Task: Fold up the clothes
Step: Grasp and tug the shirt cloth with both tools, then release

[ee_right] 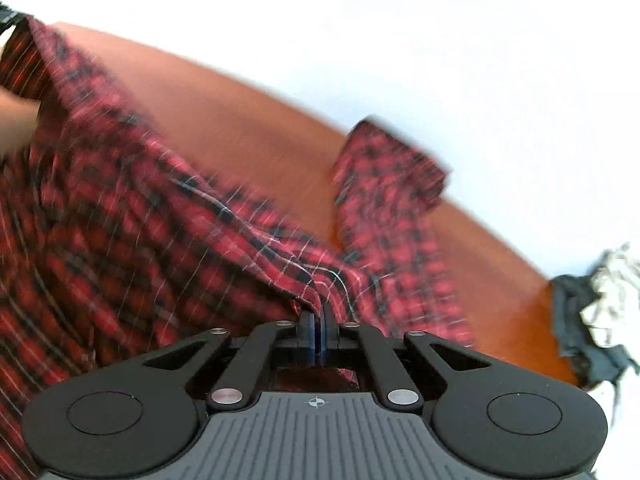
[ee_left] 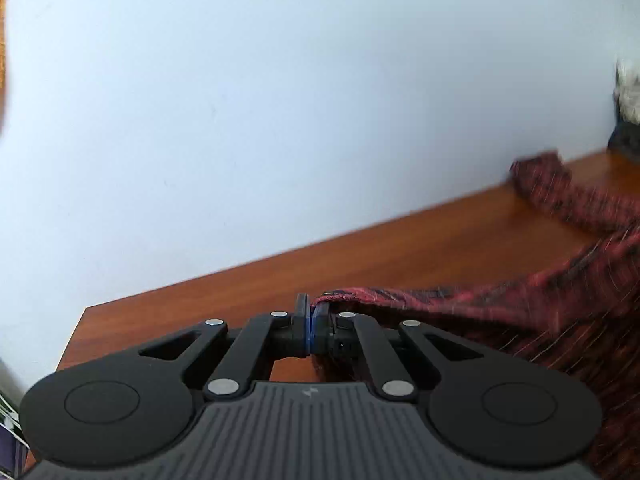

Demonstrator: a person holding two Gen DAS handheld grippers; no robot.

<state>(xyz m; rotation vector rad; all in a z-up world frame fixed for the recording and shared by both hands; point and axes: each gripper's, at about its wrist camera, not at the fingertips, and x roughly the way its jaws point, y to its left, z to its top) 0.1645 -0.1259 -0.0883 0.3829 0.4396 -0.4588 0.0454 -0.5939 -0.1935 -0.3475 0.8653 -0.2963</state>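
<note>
A red and black plaid shirt [ee_right: 120, 216] is stretched over a brown wooden table [ee_right: 240, 132]. My right gripper [ee_right: 319, 320] is shut on a fold of its edge, with the cloth spreading left and a sleeve [ee_right: 384, 176] lifted to the upper right. My left gripper [ee_left: 310, 312] is shut on another edge of the same shirt [ee_left: 520, 304], which runs off to the right above the table [ee_left: 360, 264]. Both views are blurred by motion.
A white wall [ee_left: 280, 100] stands behind the table. A dark and white bundle of cloth [ee_right: 596, 312] lies at the table's right end, also in the left wrist view [ee_left: 628, 112]. The table's left corner [ee_left: 86, 312] is near my left gripper.
</note>
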